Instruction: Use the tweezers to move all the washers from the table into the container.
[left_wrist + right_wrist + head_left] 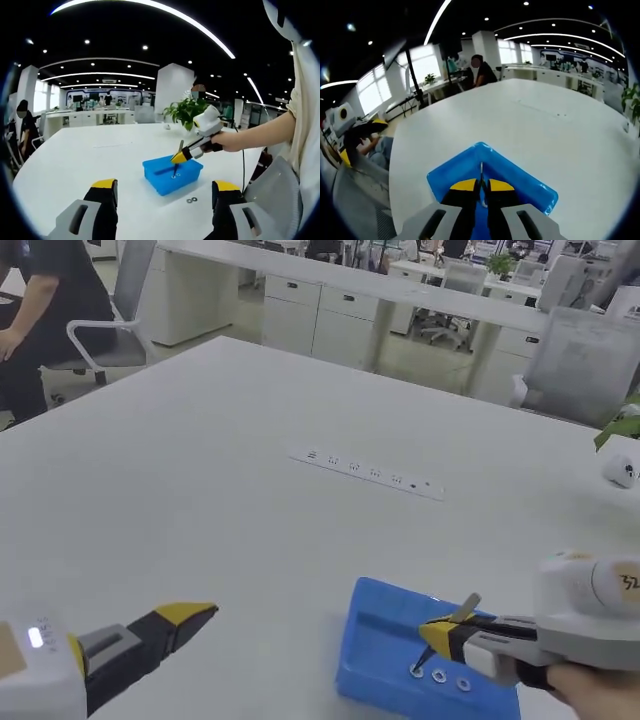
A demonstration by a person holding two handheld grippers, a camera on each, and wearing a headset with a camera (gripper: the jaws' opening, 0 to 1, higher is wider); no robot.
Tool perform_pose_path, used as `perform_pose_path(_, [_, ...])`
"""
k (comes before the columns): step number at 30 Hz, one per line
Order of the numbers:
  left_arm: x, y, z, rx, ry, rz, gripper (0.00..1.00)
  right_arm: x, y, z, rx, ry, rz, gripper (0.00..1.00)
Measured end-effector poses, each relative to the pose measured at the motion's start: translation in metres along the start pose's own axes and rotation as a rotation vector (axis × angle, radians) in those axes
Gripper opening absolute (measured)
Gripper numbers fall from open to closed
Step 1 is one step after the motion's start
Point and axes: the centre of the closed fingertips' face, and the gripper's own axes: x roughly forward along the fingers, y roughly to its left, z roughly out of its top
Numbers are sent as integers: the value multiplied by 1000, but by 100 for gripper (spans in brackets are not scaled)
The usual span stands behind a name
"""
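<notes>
A blue container stands on the white table in front of me. My right gripper is shut on metal tweezers, whose tips point down into the container. Three small washers lie in a row by the tips; whether all are inside I cannot tell. From the left gripper view, one washer sits in the container under the tweezers, and two washers lie on the table just in front of it. My left gripper is open and empty, off to the container's left.
A flush socket strip crosses the middle of the table. A white object and a plant stand at the far right edge. A seated person and chairs are beyond the far left corner.
</notes>
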Motion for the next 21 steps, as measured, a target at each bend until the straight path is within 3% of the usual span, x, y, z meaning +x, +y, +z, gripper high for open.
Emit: perform_pose_path(21, [0,2,-3,23,20,8,76,-29,26,28,-8,-111,19,4])
